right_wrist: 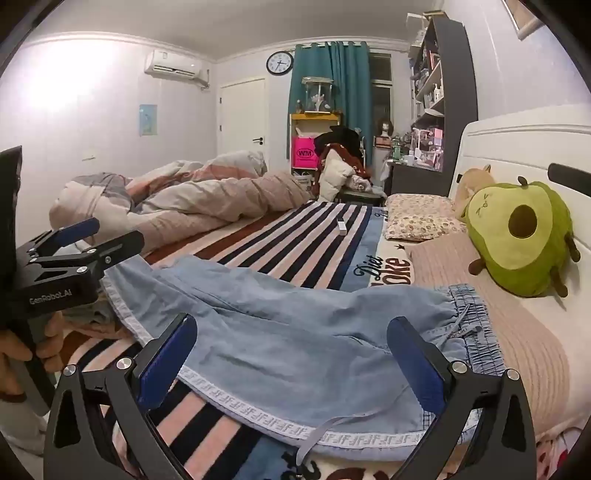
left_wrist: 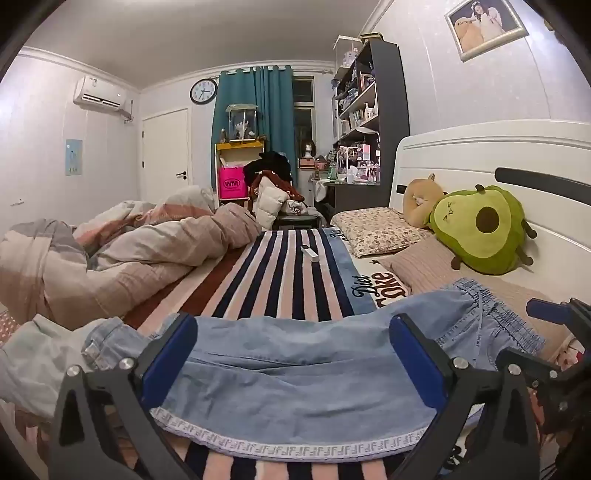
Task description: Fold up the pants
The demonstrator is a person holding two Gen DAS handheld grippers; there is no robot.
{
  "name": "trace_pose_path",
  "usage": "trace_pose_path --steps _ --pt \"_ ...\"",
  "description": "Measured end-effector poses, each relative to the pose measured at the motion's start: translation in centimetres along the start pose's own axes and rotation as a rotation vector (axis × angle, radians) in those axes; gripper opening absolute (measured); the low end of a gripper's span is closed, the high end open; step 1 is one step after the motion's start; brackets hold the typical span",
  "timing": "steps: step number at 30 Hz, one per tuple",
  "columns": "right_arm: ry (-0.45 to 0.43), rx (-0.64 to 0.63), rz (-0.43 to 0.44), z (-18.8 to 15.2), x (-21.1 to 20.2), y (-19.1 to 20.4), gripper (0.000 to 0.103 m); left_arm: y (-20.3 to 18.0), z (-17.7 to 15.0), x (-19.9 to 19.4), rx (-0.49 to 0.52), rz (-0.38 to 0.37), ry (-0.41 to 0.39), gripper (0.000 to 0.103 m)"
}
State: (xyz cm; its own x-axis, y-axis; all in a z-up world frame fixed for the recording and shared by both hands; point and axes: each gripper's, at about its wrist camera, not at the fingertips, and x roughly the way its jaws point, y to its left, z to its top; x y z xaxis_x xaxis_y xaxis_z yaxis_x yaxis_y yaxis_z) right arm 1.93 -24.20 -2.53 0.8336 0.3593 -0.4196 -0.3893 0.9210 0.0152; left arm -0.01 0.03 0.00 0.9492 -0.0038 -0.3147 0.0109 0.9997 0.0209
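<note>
Light-blue denim pants [left_wrist: 295, 354] lie spread flat across the near edge of the bed [left_wrist: 443, 273], on a striped blanket [left_wrist: 295, 273] of navy, pink and white bands lettered "Diet Coke". The left gripper [left_wrist: 293, 360] hangs over the leg portion, its blue-padded fingers [left_wrist: 170, 354] wide apart and clamped on nothing; the hem with its white patterned trim runs beneath them. The right gripper [right_wrist: 293, 360] is likewise spread apart over the pants [right_wrist: 295, 332], holding nothing. The left wrist view alone shows a framed portrait [left_wrist: 484, 26] high on the wall and pale crumpled cloth [left_wrist: 40, 354] at the bed's near left corner. The right wrist view alone shows the left gripper [right_wrist: 107, 236] from the side, at the far hem, with the person's hand [right_wrist: 40, 343] on its handle, and the loose grey drawstring [right_wrist: 332, 428] trailing over the near trim. The elasticated, gathered waistband [right_wrist: 476, 332] points toward the headboard end. A soft avocado plush [right_wrist: 524, 236] rests against the white headboard [right_wrist: 517, 147]; a rumpled quilt [left_wrist: 129, 251] lies heaped along the far left edge, and a small white box-shaped object [left_wrist: 309, 253] sits mid-blanket.
</note>
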Motion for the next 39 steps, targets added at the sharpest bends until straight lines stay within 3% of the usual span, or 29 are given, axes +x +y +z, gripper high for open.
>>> trace_pose_path --steps 39 --pt "-0.033 0.036 -0.030 -0.5 -1.4 -0.8 0.103 -0.8 -0.6 -0.9 -0.031 -0.017 0.022 0.102"
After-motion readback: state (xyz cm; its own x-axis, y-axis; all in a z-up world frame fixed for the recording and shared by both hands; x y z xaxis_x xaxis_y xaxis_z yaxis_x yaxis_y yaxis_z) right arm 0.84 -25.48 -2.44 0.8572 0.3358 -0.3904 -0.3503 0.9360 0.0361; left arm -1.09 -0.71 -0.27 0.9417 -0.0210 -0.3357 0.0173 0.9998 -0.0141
